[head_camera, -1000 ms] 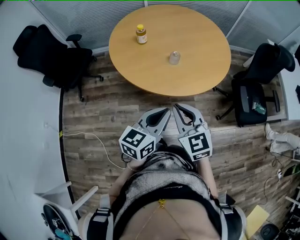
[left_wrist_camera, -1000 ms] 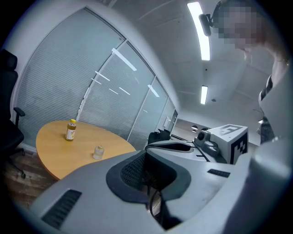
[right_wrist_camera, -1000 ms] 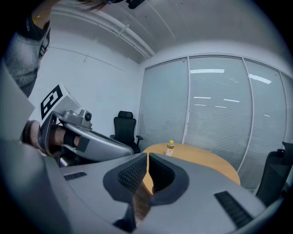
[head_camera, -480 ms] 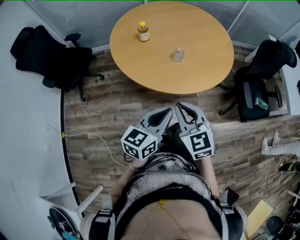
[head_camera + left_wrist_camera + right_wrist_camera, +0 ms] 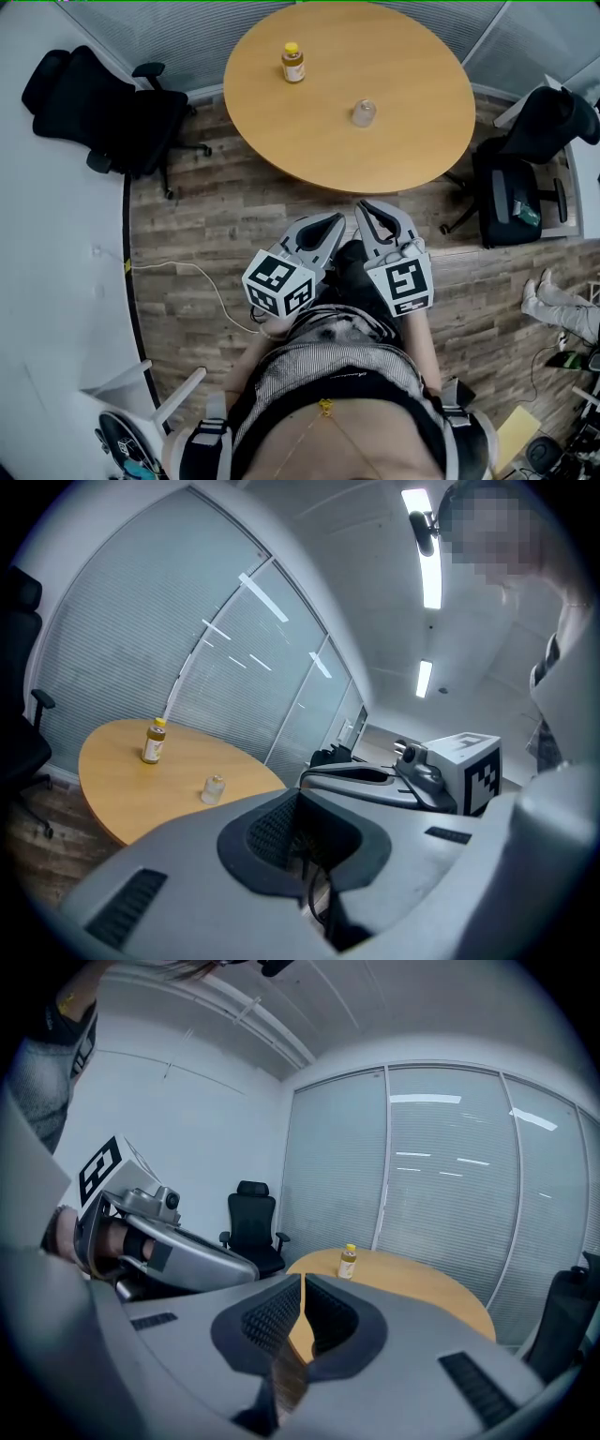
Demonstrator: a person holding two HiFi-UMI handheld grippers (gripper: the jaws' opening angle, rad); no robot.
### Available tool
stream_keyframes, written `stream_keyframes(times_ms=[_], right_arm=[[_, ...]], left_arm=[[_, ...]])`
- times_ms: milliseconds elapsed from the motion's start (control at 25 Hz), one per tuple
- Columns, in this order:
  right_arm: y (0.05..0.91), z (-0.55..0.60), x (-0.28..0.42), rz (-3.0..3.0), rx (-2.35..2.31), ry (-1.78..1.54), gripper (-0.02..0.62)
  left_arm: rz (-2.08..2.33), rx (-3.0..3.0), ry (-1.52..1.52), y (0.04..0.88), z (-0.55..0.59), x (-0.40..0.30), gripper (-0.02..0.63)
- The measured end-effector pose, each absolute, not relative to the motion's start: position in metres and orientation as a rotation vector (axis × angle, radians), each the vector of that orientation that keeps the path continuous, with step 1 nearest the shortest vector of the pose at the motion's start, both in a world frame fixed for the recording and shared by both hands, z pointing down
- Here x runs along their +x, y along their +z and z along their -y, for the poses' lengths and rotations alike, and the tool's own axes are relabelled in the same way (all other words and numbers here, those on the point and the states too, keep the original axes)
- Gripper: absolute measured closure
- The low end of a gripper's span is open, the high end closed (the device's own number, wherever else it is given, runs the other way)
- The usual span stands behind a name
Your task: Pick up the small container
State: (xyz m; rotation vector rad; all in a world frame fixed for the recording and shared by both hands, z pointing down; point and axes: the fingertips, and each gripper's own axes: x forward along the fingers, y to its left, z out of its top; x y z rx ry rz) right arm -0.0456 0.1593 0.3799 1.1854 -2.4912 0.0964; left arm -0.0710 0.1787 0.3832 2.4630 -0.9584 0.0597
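The small clear container (image 5: 364,113) stands on the round wooden table (image 5: 394,159), right of its middle. It also shows in the left gripper view as the small container (image 5: 215,788), beyond the jaws and to their left. A yellow-capped bottle (image 5: 293,63) stands farther back on the left, also seen as the bottle (image 5: 154,742) and the bottle (image 5: 348,1262). My left gripper (image 5: 334,222) and right gripper (image 5: 362,208) are side by side over the floor, short of the table's near edge. Both are shut on nothing. The right gripper view does not show the container.
Black office chairs stand left (image 5: 98,108) and right (image 5: 530,155) of the table. A white cable (image 5: 192,277) lies on the wooden floor at the left. Someone's foot (image 5: 555,300) shows at the right edge. Blinds on a glass wall (image 5: 450,1176) run behind the table.
Both grippers and the person have edged a little toward the table. Their jaws have stayed shut, and the things on the table have not moved.
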Motion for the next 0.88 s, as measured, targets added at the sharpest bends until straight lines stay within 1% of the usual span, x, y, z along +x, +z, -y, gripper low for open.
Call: stream_keyframes(times_ms=[240, 880], right_arm=[[0.380, -0.138, -0.044, 2.516, 1.167, 0.096, 0.568], [0.373, -0.061, -0.005, 2.540, 1.132, 0.071, 0.568]], left_arm=[[0.951, 2.471, 0.078, 0.382, -0.155, -0.058, 0.600], [0.996, 2.465, 0.117, 0.378, -0.086, -0.024, 0.600]])
